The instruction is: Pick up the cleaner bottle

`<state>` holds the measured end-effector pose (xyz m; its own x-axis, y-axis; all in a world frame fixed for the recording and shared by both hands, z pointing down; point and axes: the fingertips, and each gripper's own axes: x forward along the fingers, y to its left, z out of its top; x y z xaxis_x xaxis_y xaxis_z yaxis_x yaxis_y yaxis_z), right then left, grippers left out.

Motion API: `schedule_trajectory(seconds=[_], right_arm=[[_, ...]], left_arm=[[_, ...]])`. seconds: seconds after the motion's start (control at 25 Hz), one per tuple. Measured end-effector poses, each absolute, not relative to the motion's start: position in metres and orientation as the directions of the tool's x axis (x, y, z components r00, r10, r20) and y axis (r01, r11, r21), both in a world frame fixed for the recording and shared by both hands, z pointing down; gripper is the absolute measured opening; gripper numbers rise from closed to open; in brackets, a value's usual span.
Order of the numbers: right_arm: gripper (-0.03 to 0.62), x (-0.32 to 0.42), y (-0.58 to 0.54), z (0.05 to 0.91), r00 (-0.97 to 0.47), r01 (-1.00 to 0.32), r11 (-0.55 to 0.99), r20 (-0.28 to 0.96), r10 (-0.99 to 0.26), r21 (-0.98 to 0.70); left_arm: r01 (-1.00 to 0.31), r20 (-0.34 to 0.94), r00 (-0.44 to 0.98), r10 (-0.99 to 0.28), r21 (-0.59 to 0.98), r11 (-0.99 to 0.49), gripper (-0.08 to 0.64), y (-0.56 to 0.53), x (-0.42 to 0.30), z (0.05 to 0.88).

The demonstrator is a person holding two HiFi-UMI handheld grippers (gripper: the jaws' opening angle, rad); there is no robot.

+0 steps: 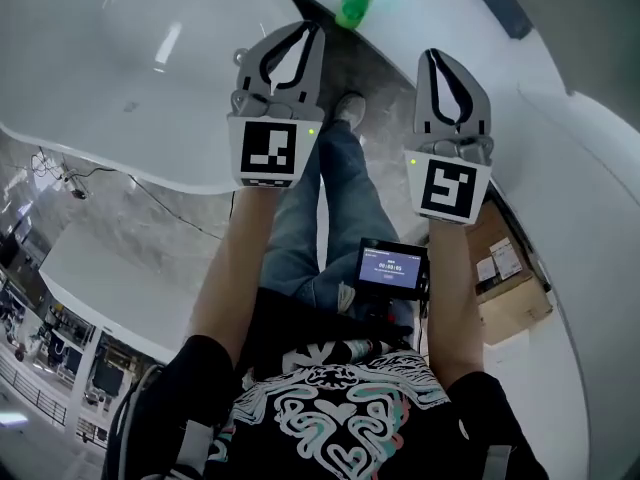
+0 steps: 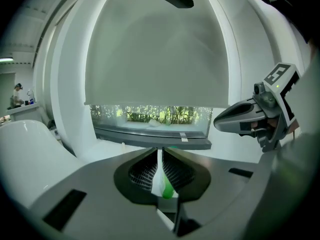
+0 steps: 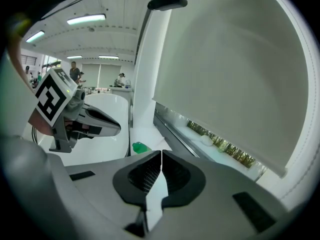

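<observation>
**Bottle ahead, both grippers empty**

Bottle first: the green plastic cleaner bottle (image 1: 354,3) sits on a white ledge (image 3: 145,134), beyond both gripper tips and between their lines of reach. From the left gripper (image 1: 308,30) it lies almost dead ahead, its green showing through the jaw slit. From the right gripper (image 1: 434,58) it lies ahead and off to the left. The left looks nearer. Both grippers are clenched on nothing. The bottle's long axis cannot be told.
</observation>
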<state>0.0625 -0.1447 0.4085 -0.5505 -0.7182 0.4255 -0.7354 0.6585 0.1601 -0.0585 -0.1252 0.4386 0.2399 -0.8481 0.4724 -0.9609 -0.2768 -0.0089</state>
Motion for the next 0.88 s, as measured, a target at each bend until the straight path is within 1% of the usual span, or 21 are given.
schedule_trajectory(seconds=[0.24,0.4,0.76,0.88], right_arm=[[0.028,0.060,-0.152,0.440,-0.542,-0.748,0.651,0.447,-0.712,0.129],[0.028,0.065,-0.150,0.460,-0.543,-0.748,0.653,0.455,-0.705,0.120],[0.029,0.065,-0.137,0.494,-0.551,-0.761,0.644,0.451,-0.702,0.073],[0.028,0.064,-0.135,0.503,-0.553,-0.757,0.650,0.458,-0.696,0.074]], left_arm=[[-0.962,0.477,0.238,-0.846,-0.008,-0.275,0.038,-0.135,-0.062,0.463],[-0.957,0.431,0.247,-0.868,-0.030,-0.287,0.038,-0.137,-0.055,0.475],[-0.946,0.529,0.296,-0.795,0.047,-0.321,0.043,-0.119,-0.034,0.525],[-0.940,0.542,0.319,-0.777,0.079,-0.331,0.107,-0.122,-0.030,0.536]])
